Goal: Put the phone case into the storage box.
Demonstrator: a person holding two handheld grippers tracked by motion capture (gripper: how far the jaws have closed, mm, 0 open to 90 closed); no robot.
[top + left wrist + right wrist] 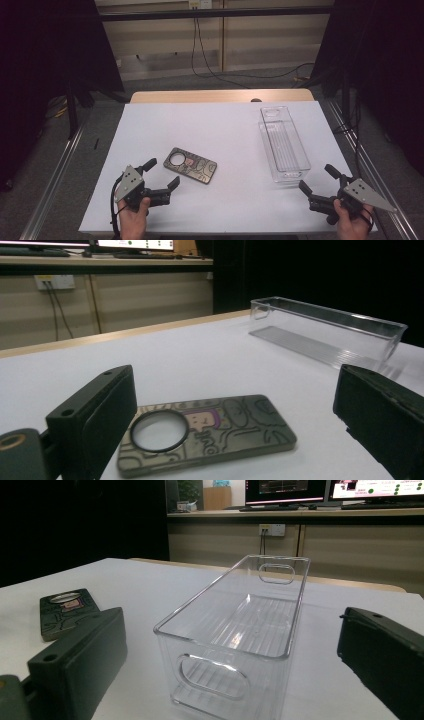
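Note:
A patterned phone case with a round camera ring lies flat near the middle of the white table. My left gripper stands open just to its lower left, jaws wide apart and nothing between them. In the left gripper view the phone case lies just ahead between the jaws. A clear plastic bin stands empty at the right, long side running away from me. My right gripper is open just in front of the bin's near end. The right gripper view faces that bin with its handle cutout.
The white table has a wooden strip along its far edge. Cables hang over the floor behind it. Metal rails run along both sides of the table. Dark curtains close in left and right.

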